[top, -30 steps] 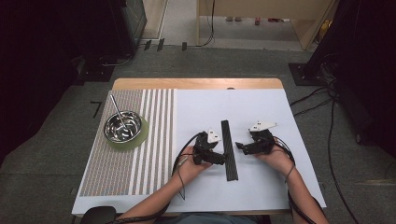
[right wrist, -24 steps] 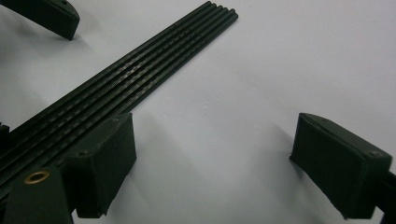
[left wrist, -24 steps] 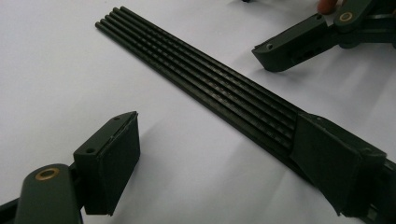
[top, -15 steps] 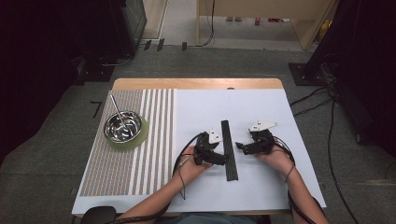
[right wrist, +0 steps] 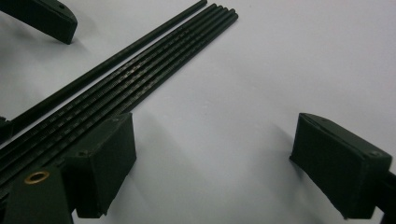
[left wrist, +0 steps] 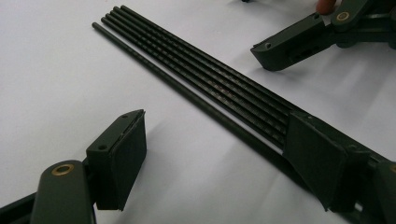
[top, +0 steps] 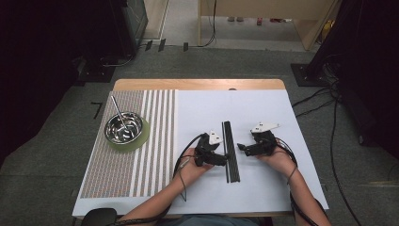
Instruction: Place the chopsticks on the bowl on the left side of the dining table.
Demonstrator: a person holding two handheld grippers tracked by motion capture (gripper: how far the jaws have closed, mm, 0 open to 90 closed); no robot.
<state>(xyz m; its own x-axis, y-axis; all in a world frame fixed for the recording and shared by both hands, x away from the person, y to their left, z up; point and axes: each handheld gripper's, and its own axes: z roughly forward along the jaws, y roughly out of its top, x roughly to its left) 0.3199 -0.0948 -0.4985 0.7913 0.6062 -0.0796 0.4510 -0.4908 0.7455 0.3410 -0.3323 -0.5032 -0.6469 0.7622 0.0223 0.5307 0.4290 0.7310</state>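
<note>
Both tools are spread wide, gripping nothing. The left gripper [left wrist: 215, 154] has its jaws apart, one jaw resting over the thin black ribbed rods [left wrist: 205, 79] lying side by side. The right gripper [right wrist: 233, 158] sits just beside them, equally open.

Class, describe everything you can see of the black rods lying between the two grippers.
The black rods are long, thin and dark, some finely ribbed. About five lie flat, side by side, on the white sheet; one sits slightly apart. The left gripper and the right gripper flank them, jaws open, gripping none.
</note>
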